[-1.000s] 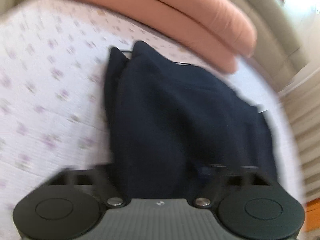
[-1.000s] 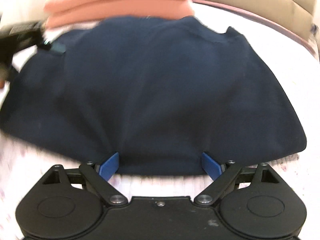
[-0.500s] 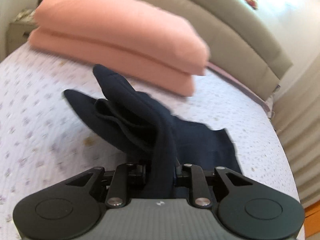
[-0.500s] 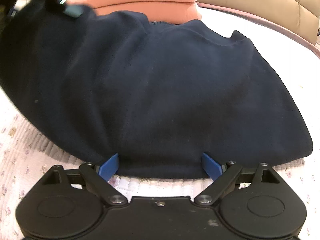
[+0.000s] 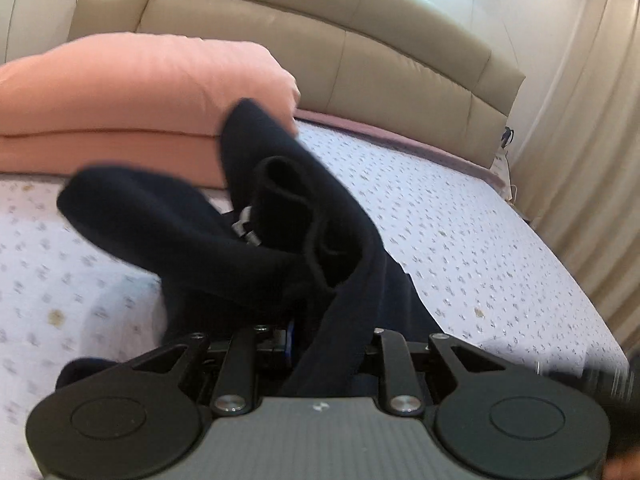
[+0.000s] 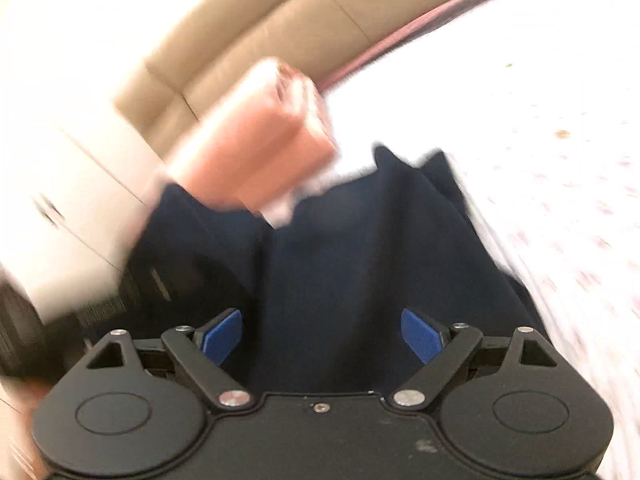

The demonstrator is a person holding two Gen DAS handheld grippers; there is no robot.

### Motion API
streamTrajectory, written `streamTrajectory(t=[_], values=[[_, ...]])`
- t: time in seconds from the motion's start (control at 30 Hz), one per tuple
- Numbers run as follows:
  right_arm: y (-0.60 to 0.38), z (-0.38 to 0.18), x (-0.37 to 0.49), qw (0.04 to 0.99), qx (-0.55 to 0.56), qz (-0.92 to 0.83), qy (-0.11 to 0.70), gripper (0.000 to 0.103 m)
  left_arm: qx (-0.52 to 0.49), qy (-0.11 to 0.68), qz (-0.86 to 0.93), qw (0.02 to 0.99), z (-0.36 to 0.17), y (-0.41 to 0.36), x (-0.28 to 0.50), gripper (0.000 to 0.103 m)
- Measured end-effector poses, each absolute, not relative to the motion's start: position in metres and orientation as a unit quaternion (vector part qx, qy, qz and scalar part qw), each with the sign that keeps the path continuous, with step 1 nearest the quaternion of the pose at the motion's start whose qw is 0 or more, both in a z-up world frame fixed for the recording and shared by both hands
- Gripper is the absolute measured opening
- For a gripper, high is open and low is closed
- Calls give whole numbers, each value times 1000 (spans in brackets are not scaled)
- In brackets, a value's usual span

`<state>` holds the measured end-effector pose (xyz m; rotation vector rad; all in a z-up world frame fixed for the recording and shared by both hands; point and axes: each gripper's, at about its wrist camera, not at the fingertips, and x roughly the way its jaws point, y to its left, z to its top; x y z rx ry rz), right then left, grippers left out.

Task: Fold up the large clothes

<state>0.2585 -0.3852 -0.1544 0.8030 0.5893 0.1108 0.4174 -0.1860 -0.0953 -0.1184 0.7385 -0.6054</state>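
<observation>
A dark navy garment (image 5: 280,248) lies on the bed with a floral sheet (image 5: 460,240). My left gripper (image 5: 320,344) is shut on a bunched fold of the garment and holds it up off the sheet; the fabric drapes over and hides the fingertips. In the right wrist view the garment (image 6: 352,264) fills the middle, blurred by motion. My right gripper (image 6: 324,334) is open, its blue pads (image 6: 222,336) wide apart with the cloth lying between and beyond them.
Two stacked salmon-pink pillows (image 5: 128,92) lie at the head of the bed, also in the right wrist view (image 6: 256,152). A beige padded headboard (image 5: 360,52) stands behind. Curtains (image 5: 592,160) hang on the right. The other gripper's dark body (image 6: 48,320) shows at the left.
My left gripper has closed on the garment and lifted its fold up toward the pillows. My right gripper stays open but has swung sharply, its view now tilted and blurred.
</observation>
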Motion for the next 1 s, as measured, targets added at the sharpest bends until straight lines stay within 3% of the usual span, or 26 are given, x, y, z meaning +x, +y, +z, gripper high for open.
streamTrajectory(t=[0.3,0.47,0.67,0.83,0.87,0.9,0.93,1.0], values=[[-426,-205,348,804,452,218,318,103,28,356,-306,882,-135,-284,404,28],[-449,-221,342,783,502,271,247,103,132,320,-286,893,-145,-324,370,41],[-429,-186,365,851,328,257,318,103,146,331,-306,881,-142,-331,361,41],[-398,-165,397,865,251,191,391,103,164,342,-338,861,-134,-326,352,41],[-391,-163,401,870,244,179,390,94,170,340,-340,860,-132,-325,349,41],[-390,-161,389,879,242,156,381,57,176,336,-336,862,-128,-323,347,44],[-386,-157,386,886,236,143,373,31,181,329,-333,865,-121,-319,343,45],[-381,-146,375,897,246,125,346,21,175,311,-323,876,-103,-302,328,45]])
